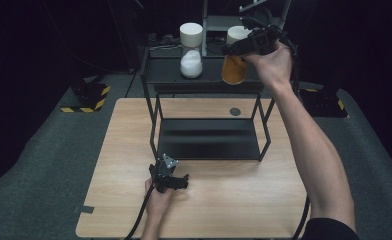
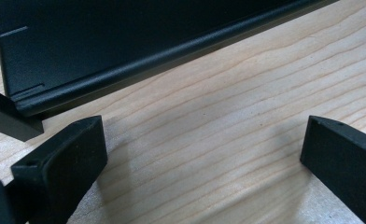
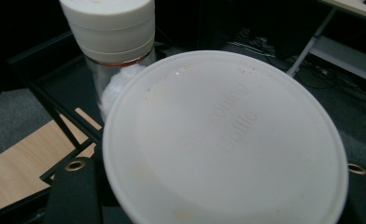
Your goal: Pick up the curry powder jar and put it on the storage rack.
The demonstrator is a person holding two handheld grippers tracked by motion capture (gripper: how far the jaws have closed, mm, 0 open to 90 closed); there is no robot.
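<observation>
While my left gripper [image 1: 176, 176] rests wide open on the wooden table [image 1: 264, 200], my right gripper [image 1: 244, 47] clamps the orange jar [image 1: 233, 70] over the black shelf [image 1: 209, 75] in a dark room.

Grey carpet floor [image 1: 44, 150], dark surroundings

High view overlooks table [image 1: 134, 130]; gripper views sit close.

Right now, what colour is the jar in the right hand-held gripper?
Orange jar with a white lid; the high view shows it best.
</observation>
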